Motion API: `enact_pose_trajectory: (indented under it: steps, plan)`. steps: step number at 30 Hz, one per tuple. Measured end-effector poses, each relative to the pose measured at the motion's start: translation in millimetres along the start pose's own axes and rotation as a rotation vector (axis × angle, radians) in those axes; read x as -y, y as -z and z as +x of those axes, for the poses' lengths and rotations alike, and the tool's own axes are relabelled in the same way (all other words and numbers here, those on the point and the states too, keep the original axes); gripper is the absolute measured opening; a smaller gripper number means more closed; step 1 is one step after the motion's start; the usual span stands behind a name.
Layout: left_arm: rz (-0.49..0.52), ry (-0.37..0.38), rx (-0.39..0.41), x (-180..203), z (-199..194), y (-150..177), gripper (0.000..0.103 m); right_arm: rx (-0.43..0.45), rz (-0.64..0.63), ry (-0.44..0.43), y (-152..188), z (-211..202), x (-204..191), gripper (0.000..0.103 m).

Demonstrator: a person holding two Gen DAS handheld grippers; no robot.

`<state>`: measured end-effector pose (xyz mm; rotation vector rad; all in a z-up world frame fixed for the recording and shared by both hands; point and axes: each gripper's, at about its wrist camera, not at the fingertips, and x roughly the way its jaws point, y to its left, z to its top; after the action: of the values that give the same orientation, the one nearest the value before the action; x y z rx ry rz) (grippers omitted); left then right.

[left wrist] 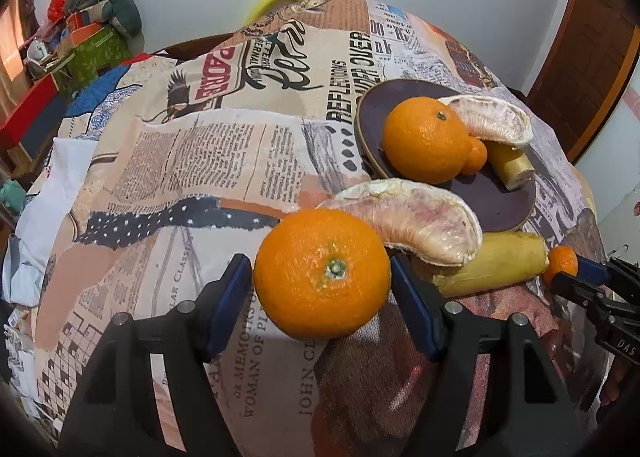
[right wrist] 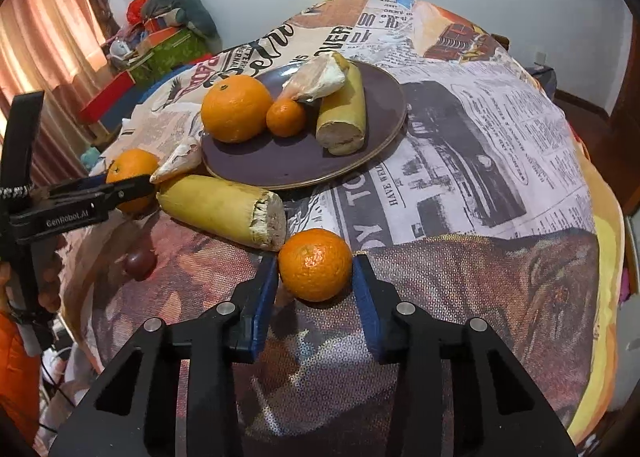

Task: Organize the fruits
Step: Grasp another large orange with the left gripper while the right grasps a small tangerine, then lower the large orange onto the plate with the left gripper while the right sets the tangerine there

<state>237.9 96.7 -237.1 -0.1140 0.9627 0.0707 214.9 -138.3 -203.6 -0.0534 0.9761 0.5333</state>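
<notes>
In the left wrist view my left gripper (left wrist: 322,281) is shut on a large orange (left wrist: 322,273), its pads touching both sides. Beside it lie a pomelo wedge (left wrist: 420,223) and a yellow banana piece (left wrist: 492,267) on the cloth. In the right wrist view my right gripper (right wrist: 315,277) is shut on a small mandarin (right wrist: 315,264) that rests on the cloth. A dark purple plate (right wrist: 280,165) holds an orange (right wrist: 236,108), a small mandarin (right wrist: 285,117), a banana piece (right wrist: 344,117) and a pomelo wedge (right wrist: 316,79).
The table wears a newspaper-print cloth (left wrist: 192,161). Boxes and a cushion (right wrist: 172,33) are piled at the back left by a curtain (right wrist: 44,41). A wooden door (left wrist: 592,41) stands at the right. A small dark red fruit (right wrist: 139,263) lies near the left gripper.
</notes>
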Motion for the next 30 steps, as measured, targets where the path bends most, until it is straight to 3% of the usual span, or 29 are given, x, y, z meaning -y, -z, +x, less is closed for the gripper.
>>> enact_pose_trajectory:
  steps: [15, 23, 30]
  plan:
    - [0.016, -0.006, 0.031, 7.0, -22.4, 3.1, 0.066, 0.058, 0.03, 0.021, -5.1, -22.9, 11.9, 0.034]
    - [0.038, 0.032, 0.101, 22.4, -53.5, -8.5, 0.066, 0.104, 0.025, 0.036, -13.4, -37.3, 15.8, 0.034]
    - [0.07, 0.082, 0.129, 44.1, -57.9, -23.9, 0.066, 0.136, 0.018, 0.042, -25.6, -41.2, 17.3, 0.034]
